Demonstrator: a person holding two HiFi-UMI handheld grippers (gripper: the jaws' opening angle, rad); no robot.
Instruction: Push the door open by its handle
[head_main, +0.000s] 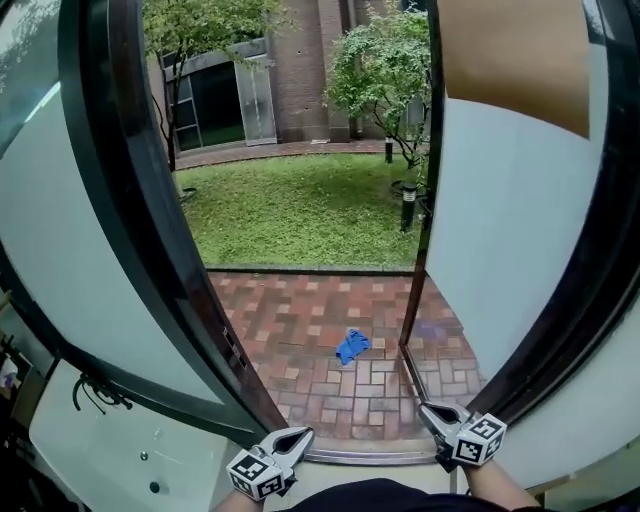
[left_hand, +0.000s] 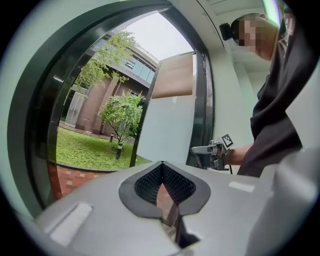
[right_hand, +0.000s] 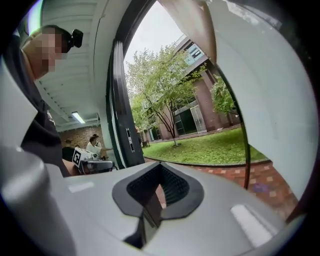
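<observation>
Standing open over a red brick patio (head_main: 320, 330), the dark-framed frosted-glass door (head_main: 510, 230) is at the right of the doorway. The left hand-held gripper (head_main: 298, 434) and right hand-held gripper (head_main: 430, 411) hover low at the threshold, jaws pressed together and empty, the right one near the door's bottom corner.

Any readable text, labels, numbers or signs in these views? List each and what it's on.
None readable in any view.
Cube on the left gripper: square markers only, no letters or digits.
Cube on the right gripper: same.
Latch plate: too small to tell.
</observation>
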